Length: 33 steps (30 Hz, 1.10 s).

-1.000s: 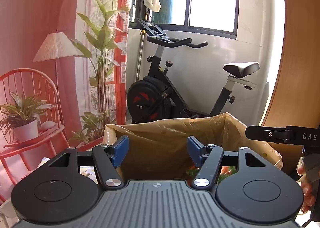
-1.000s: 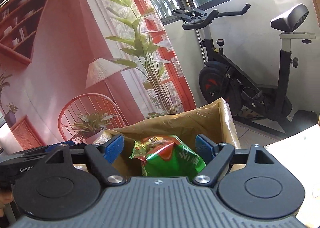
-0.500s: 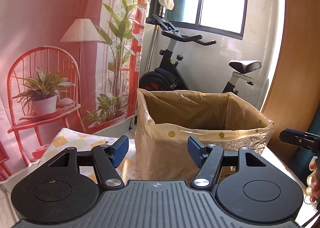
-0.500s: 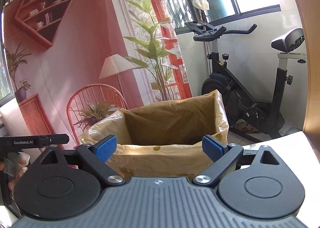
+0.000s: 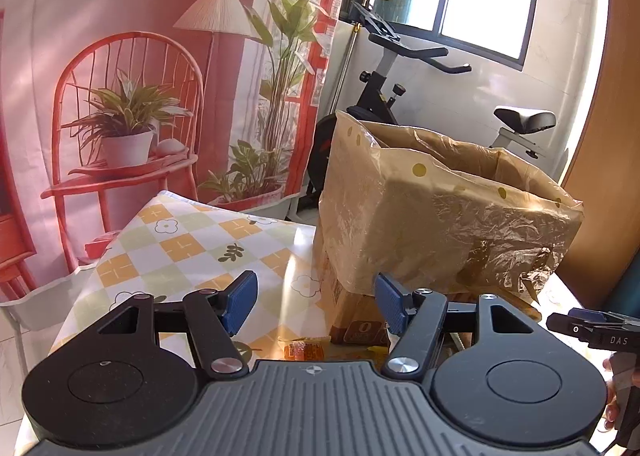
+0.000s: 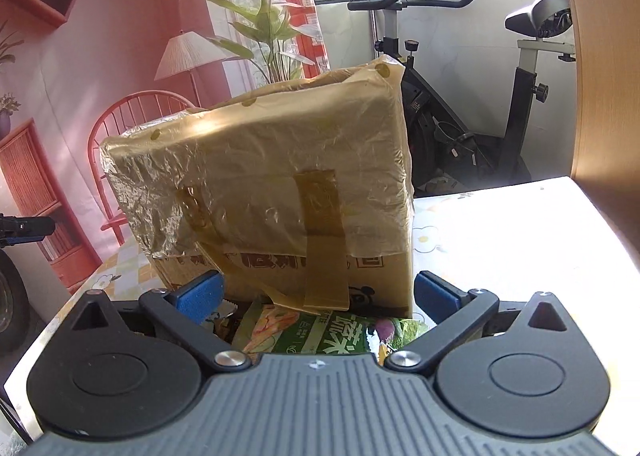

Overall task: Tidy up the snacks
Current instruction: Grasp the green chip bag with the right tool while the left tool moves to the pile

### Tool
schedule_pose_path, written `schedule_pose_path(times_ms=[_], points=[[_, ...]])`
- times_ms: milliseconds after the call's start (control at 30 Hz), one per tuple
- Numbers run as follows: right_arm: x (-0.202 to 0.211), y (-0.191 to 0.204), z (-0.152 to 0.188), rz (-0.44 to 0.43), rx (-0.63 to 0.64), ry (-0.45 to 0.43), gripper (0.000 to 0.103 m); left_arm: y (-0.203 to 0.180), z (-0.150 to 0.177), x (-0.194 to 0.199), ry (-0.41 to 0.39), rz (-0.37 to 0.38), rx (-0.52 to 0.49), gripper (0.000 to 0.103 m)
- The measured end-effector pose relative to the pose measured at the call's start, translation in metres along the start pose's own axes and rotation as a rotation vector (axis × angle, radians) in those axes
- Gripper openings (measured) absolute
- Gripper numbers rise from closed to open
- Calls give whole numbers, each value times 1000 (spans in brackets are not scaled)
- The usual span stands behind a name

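A cardboard box lined with a yellowish plastic bag (image 5: 444, 212) stands on the table; it also fills the right wrist view (image 6: 272, 184). My left gripper (image 5: 314, 304) is open and empty, low in front of the box's near left corner. A small orange wrapped snack (image 5: 302, 350) lies on the table just below it. My right gripper (image 6: 316, 294) is open and empty, close to the box's taped side. A green snack packet (image 6: 320, 336) lies on the table right under it, beside other wrappers (image 6: 224, 316).
The table wears a checked yellow and green cloth (image 5: 192, 244), with its left edge close by. An exercise bike (image 6: 460, 96) stands behind the table. A wooden panel (image 5: 608, 136) rises at the right. The other gripper's tip (image 5: 592, 330) shows at the right edge.
Both grippers dropped from above the box's opening to table level in front of it. The green packet seen between the right fingers a second ago is gone from them.
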State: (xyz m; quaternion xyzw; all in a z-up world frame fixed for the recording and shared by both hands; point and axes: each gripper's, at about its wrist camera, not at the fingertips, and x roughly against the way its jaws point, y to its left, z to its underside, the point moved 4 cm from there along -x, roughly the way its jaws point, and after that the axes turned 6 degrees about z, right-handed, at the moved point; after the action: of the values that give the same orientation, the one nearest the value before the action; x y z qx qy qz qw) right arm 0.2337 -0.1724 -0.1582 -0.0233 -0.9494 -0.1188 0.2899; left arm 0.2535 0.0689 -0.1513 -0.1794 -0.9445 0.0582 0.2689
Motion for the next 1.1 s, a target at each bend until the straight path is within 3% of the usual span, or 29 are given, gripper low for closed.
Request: schedule_pose_path(times_ms=[433,633,733,867,900,967,1100], points=[[-36,-36,34,-4,-258,166,103,11,14,-10,40,15,1,67],[-45,-39,36,8,-304,197,103,11,19,-16,62,20,0,67],[-56,-38,42,-27,-350,270,103,10,24,-20,76,21,3,67],[-59,-34,47,-42,-369,265,103,11,31,-24,99,23,6,67],[-58,-33,47,-52,-362,263,102,11,34,-25,108,24,4,67],[-54,-31,45,-75,-348,249,91,12,38,-28,124,25,2,67],[-45,-26,44,-105,-320,242,84,19,47,-37,166,18,5,67]])
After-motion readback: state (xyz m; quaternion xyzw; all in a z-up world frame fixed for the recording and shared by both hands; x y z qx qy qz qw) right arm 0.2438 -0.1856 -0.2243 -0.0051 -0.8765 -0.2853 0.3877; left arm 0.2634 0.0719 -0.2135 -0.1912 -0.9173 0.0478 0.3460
